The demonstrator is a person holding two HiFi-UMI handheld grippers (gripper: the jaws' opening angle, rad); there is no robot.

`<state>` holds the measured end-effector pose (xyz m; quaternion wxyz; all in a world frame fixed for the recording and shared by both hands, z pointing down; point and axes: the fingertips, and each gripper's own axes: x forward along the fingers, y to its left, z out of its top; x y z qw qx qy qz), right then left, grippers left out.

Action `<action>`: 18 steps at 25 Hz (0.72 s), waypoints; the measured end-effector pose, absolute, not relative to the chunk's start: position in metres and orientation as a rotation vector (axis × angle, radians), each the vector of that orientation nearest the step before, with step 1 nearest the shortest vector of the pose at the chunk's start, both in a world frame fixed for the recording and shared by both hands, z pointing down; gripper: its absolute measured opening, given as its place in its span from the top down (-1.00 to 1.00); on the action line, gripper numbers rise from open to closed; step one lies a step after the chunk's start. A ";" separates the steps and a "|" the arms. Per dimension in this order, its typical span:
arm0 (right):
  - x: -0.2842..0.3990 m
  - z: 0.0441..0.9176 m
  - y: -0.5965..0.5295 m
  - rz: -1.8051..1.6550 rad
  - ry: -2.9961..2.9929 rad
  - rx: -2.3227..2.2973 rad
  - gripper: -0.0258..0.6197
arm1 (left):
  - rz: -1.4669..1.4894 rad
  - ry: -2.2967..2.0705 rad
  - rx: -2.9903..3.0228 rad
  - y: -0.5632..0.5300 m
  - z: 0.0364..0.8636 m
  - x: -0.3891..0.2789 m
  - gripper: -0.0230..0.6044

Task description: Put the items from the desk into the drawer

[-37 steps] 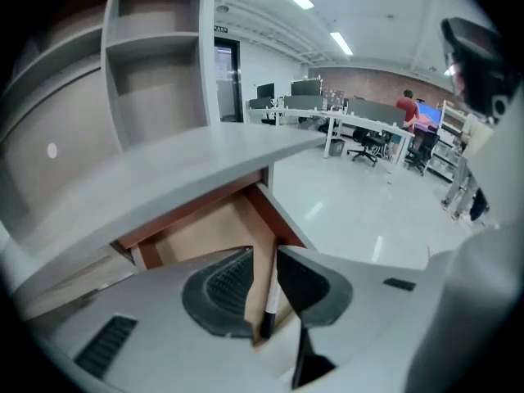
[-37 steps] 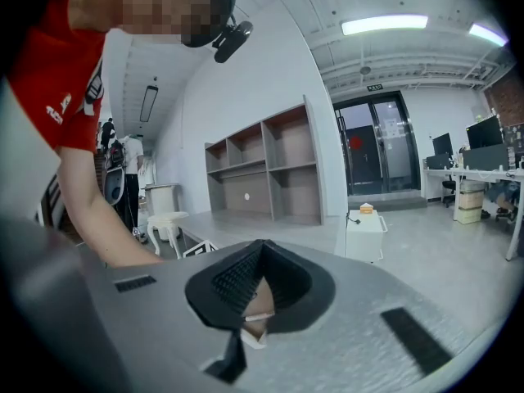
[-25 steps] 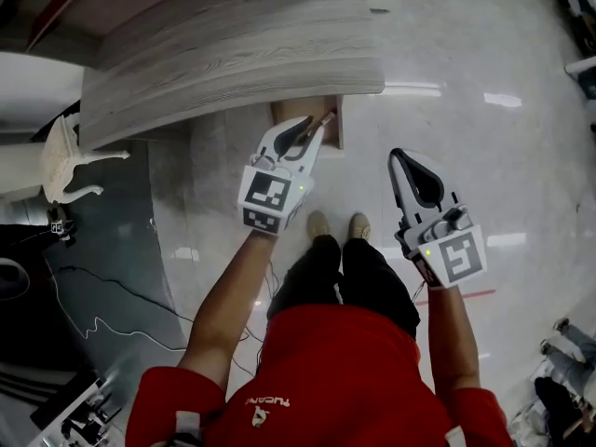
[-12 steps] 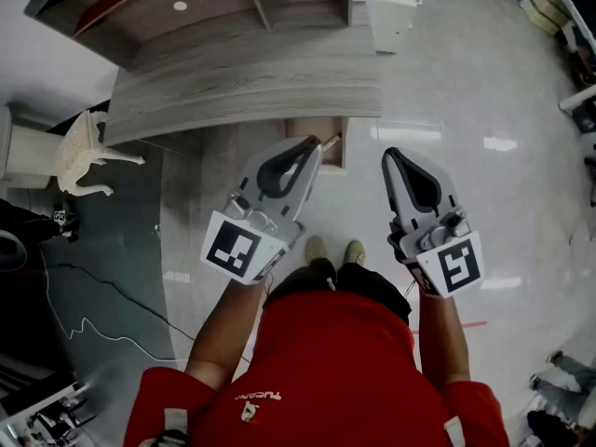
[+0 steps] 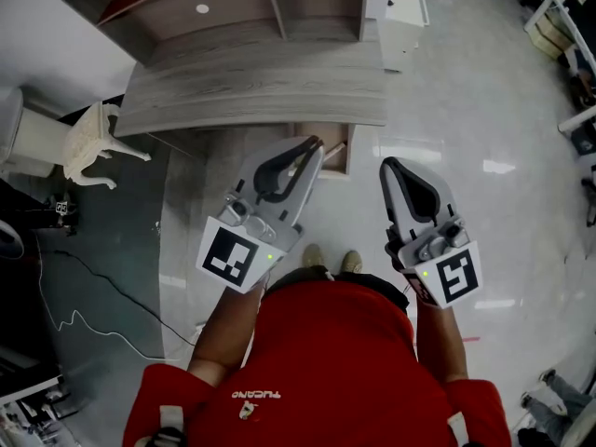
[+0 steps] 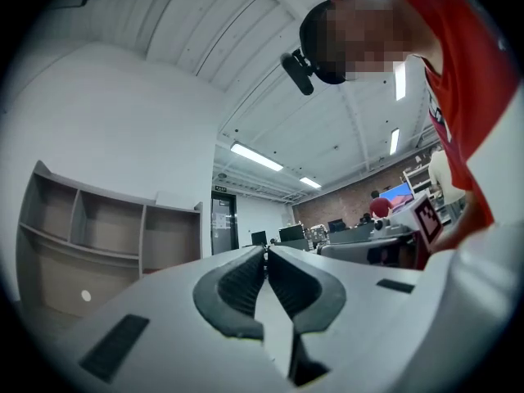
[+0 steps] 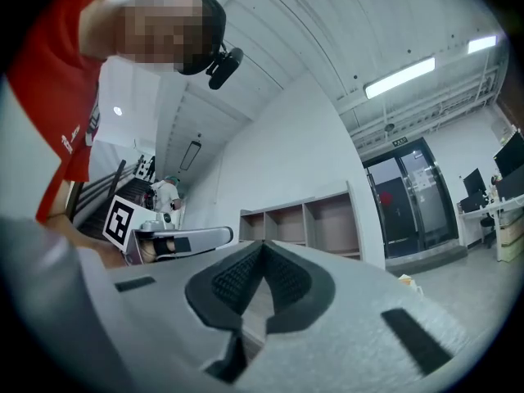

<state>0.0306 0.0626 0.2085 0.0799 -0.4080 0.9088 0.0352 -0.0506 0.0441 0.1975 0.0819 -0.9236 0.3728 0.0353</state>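
The grey wood desk lies ahead of me in the head view, and no loose item shows on its top. Under its front edge a small brown drawer stands pulled out. My left gripper is held up above the floor, its shut tips lying over the drawer's left side in the picture. To its right, my right gripper is also shut and holds nothing. The left gripper view shows that gripper with pads pressed together, aimed at the room. The right gripper view shows the other one closed, facing the shelves.
An open shelf unit stands behind the desk, with a white cabinet to its right. A white ornate chair is at the left, beside dark flooring with cables. My feet stand on glossy floor.
The left gripper has drawn back from the drawer toward my body and risen closer to the head camera. The view has tilted, showing more of the shelves. The right gripper barely moved.
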 end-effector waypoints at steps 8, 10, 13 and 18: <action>0.025 0.205 0.065 0.116 2.720 -1.204 0.91 | 0.091 1.130 -2.750 0.047 0.200 -0.058 0.87; 0.026 0.207 0.067 0.112 2.721 -1.208 0.91 | 0.092 1.127 -2.752 0.048 0.201 -0.057 0.87; 0.028 0.209 0.068 0.108 2.721 -1.216 0.91 | 0.094 1.117 -2.758 0.049 0.201 -0.055 0.87; 0.031 0.210 0.073 0.110 2.726 -1.223 0.91 | 0.101 1.097 -2.763 0.054 0.201 -0.050 0.87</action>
